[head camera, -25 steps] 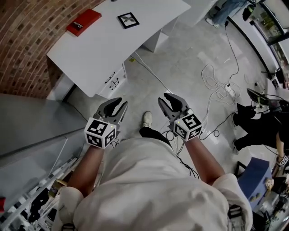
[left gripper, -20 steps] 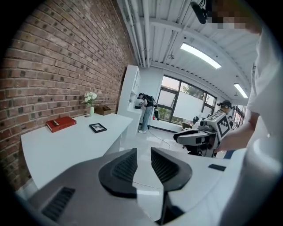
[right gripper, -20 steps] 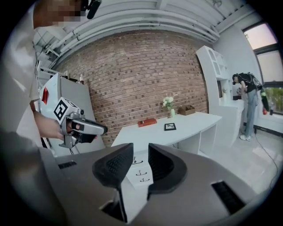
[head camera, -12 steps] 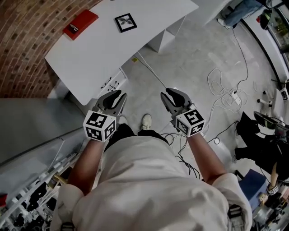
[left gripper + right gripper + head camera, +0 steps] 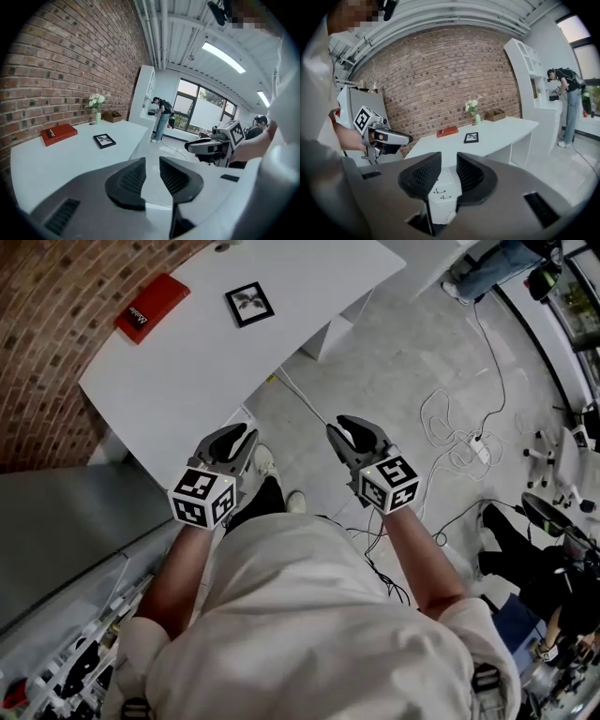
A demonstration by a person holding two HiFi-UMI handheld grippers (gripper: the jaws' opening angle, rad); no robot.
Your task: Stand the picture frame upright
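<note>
"What's the frame made of, can you tell?"

"The picture frame [image 5: 249,304] is small and nearly square; it has a flat black border round a pale print with a dark motif; it lies face up on the smooth white table [image 5: 187,371], near a red book [image 5: 150,307] by the rough brick wall [image 5: 47,324]."

"And the grippers?"

"The left gripper [image 5: 239,437] hangs at the table's near edge; its ribbed dark pads stand a little apart with nothing between them; the right gripper [image 5: 345,430] hangs over the grey floor, its jaws likewise parted and empty; the frame lies well apart from both, far across the tabletop, ahead of the left one."
</note>
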